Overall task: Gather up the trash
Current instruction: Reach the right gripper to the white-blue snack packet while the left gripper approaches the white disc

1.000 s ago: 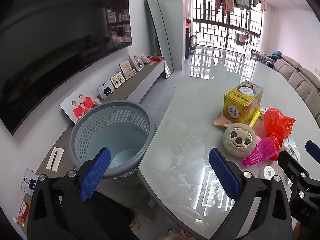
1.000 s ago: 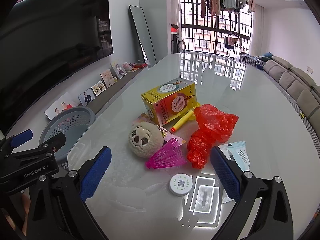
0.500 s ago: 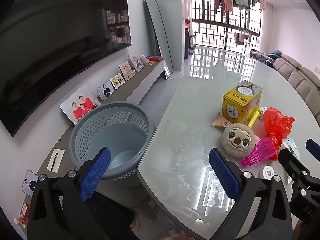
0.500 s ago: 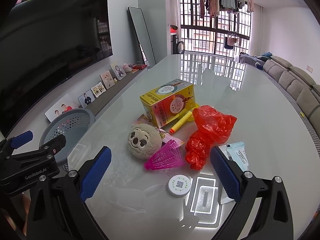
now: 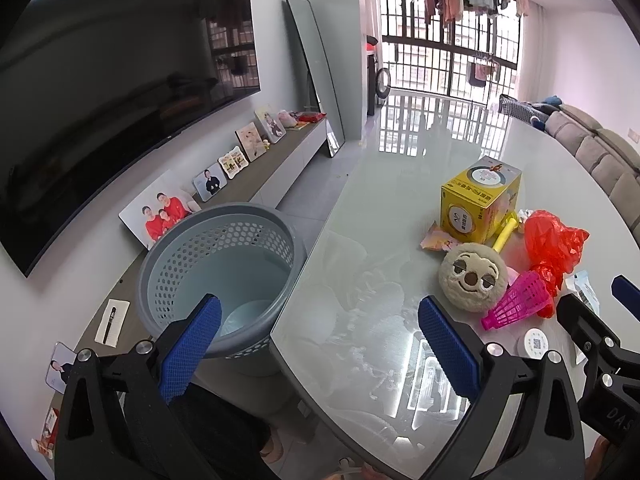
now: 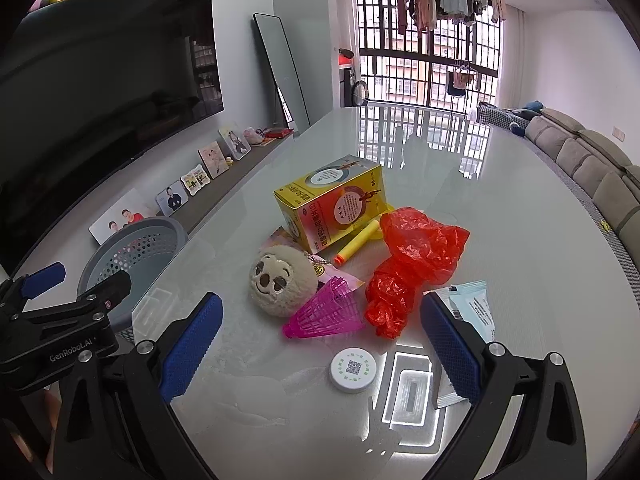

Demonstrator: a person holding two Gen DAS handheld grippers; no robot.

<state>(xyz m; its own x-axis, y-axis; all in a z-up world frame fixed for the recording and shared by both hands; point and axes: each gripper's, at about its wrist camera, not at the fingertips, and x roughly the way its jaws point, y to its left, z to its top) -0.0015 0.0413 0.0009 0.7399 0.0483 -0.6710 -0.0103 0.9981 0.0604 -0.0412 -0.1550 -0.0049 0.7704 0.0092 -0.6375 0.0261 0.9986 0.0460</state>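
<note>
Both grippers were wide open, nothing held. Left gripper (image 5: 318, 344) hovered over the near edge of the glossy surface (image 5: 400, 184), its left finger in front of the grey perforated basket (image 5: 220, 240) at lower left of the frame, its right finger over bare glass. The basket stood on the floor just beside the surface edge and looked empty.

Right gripper (image 6: 320, 346) hung above the clutter at frame centre. Between its fingers: pink plastic shuttlecock (image 6: 324, 312) lying on its side, touching a round beige plush face (image 6: 280, 280); a small white round disc with a QR code (image 6: 354, 369) lay nearest the gripper. A crumpled red plastic bag (image 6: 412, 264) sat right of the shuttlecock, touching it. Behind it was a yellow carton (image 6: 334, 206), with a yellow foam dart (image 6: 356, 242) lying against it and a snack wrapper (image 6: 280, 236) partly under the plush. A pale blue packet (image 6: 472, 308) was partly hidden by the right finger. The left gripper's body showed at lower left of the right wrist view.
</note>
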